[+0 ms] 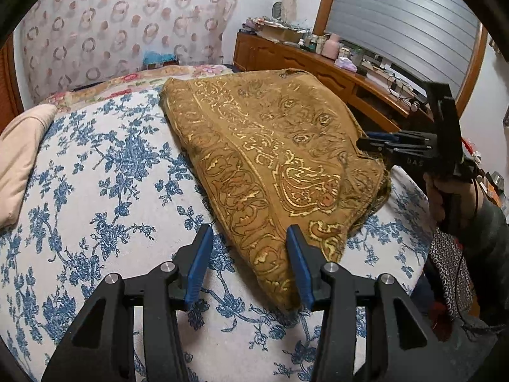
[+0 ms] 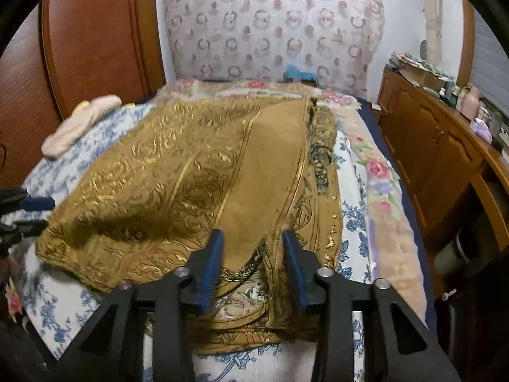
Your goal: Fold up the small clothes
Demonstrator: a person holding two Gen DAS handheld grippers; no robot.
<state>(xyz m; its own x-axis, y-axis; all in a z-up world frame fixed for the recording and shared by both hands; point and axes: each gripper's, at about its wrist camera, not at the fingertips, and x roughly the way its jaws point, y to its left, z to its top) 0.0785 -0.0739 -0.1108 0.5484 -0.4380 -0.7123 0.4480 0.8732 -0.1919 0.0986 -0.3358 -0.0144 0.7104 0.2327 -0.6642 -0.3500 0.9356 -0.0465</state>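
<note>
Left gripper (image 1: pixel 249 235), blue-padded jaws parted and empty, above the near left corner of the folded gold-patterned cloth (image 1: pixel 270 165); its fingertips hide the hem there. Right gripper (image 2: pixel 253 242) straddles a raised fold at the cloth's opposite edge, jaws partly apart; pad contact cannot be made out. The stiff brocade lies on a blue-floral bedspread (image 1: pixel 105 172), with bare cover at left beside a beige pillow (image 1: pixel 19 156).

Home bedroom, bed (image 1: pixel 95 172), wooden dresser (image 2: pixel 429 146)
</note>
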